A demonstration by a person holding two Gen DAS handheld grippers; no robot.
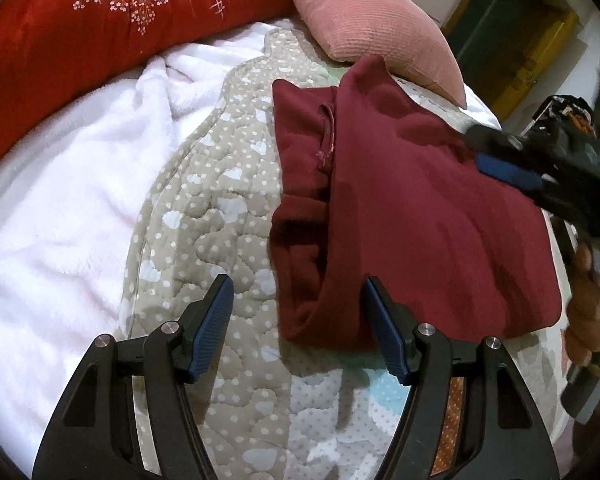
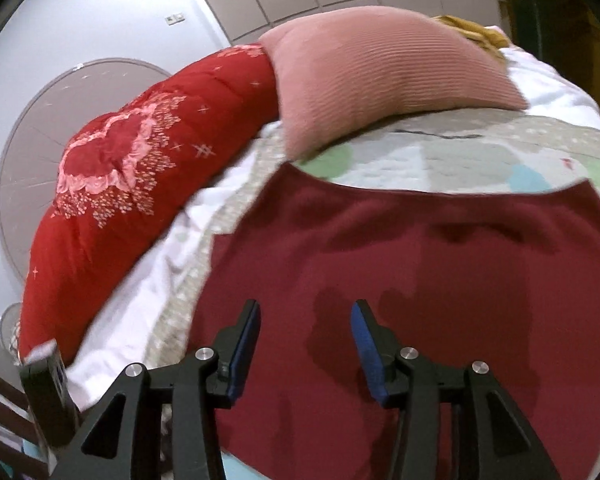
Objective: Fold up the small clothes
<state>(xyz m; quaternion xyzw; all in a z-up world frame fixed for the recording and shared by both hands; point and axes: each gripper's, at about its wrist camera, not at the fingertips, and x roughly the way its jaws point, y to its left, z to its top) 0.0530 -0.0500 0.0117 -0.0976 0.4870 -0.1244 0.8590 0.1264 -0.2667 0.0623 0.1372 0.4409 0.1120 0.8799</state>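
Observation:
A dark red garment (image 1: pixel 412 208) lies partly folded on the quilt, one layer turned over another with a small loop showing at its seam. My left gripper (image 1: pixel 296 300) is open at the garment's near left corner; a fold of the fabric lies between its fingers (image 1: pixel 216 320) without being pinched. In the right wrist view the garment (image 2: pixel 420 264) fills the foreground. My right gripper (image 2: pixel 305 312) hovers open just above it, casting finger shadows on the cloth. From the left wrist view, the right gripper (image 1: pixel 500 164) reaches over the garment's right edge, blurred.
The grey dotted quilt (image 1: pixel 204 208) covers the bed beside a white fleece blanket (image 1: pixel 60 200). A red flowered duvet (image 2: pixel 132 184) and a pink ribbed pillow (image 2: pixel 372 80) lie along the far side. A hand (image 1: pixel 588 312) shows at the right edge.

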